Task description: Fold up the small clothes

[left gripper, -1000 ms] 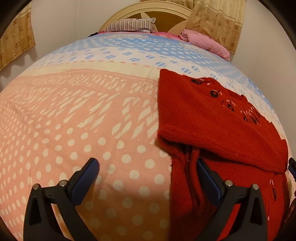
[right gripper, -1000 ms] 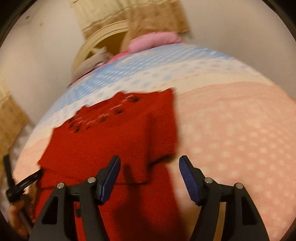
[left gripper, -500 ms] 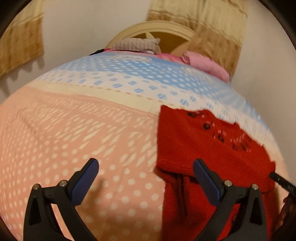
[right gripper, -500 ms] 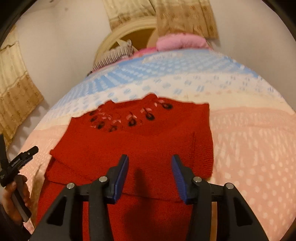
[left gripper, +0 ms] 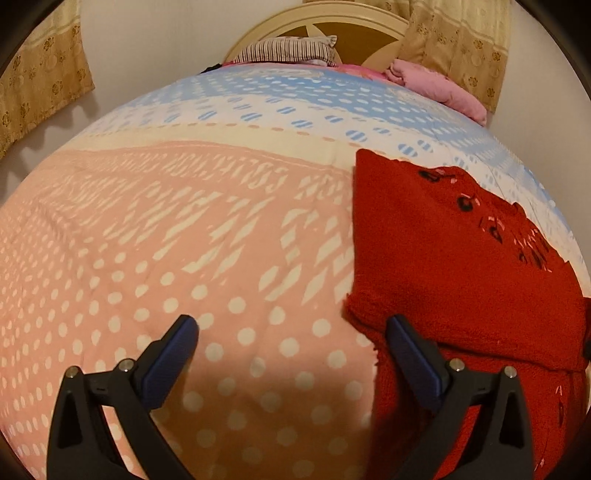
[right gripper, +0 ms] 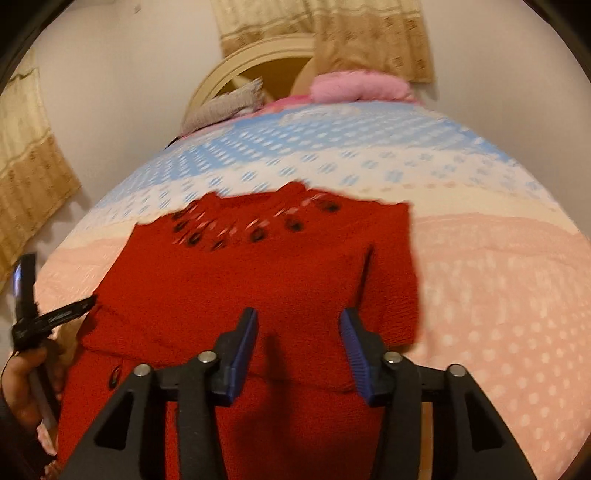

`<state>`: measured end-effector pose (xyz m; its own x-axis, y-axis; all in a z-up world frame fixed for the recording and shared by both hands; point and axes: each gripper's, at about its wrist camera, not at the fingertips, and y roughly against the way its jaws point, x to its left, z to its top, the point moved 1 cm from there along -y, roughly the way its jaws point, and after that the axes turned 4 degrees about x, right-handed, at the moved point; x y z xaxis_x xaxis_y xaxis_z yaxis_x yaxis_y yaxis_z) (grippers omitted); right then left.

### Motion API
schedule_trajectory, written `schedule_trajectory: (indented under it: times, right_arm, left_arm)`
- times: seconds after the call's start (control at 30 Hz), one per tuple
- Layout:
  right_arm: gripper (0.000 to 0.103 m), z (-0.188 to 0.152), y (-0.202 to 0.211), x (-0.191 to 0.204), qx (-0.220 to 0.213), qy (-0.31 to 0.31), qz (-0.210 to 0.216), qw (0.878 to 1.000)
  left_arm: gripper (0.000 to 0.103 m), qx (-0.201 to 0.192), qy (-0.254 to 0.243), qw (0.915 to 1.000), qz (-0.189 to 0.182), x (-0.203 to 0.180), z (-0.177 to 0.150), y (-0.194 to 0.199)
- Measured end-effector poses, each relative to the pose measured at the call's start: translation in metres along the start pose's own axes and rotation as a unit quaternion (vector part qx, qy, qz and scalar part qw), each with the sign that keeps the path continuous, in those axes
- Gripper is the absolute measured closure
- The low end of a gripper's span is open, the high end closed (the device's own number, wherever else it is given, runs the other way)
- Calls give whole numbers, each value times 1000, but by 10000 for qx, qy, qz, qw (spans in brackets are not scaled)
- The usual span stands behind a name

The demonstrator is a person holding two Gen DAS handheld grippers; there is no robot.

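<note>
Red sweater [right gripper: 258, 280] beneath right tongs [right gripper: 298, 347], beside left tongs [left gripper: 291, 354].

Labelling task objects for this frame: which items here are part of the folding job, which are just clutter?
Job:
red knit sweater, partly folded
left gripper, open
right gripper, open

Lying about:
bedspread
striped pillow
pink pillow
headboard
curtains
</note>
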<state>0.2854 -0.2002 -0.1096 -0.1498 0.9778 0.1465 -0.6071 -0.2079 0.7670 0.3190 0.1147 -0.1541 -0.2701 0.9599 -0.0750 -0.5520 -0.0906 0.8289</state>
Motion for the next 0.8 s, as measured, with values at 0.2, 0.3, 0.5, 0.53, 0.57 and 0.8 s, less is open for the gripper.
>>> schedule_trajectory:
  times: [0.2, 0.3, 0.5, 0.53, 0.57, 0.8]
  right_arm:
    - [52, -11, -9, -4, 48, -5, -157, 9999]
    - [43, -11, -12, -6, 98, -33, 30, 9999]
    - [42, -16, -3, -8, -81, -153, 86, 9998]
    - [42, -17, -1, -11, -119, -244, 127, 9996]
    - [42, -17, 1, -14, -148, -307, 143, 9993]
    - [38, -18, -4, -27, -42, -659, 260, 9975]
  left_arm:
    - [0, -96, -66, 9999, -28, -1, -3, 4]
    - [0, -310, -114, 9995, 6, -2, -6, 14]
    - [0, -721, -178, 9972, 19, -2, -11, 31]
    - [0, -754, -188, 9970, 3, -2, -10, 32]
    - [0, -787, -191, 9967, 4, -2, -10, 33]
    - [0, -847, -343, 9958, 7, -8, -12, 35]
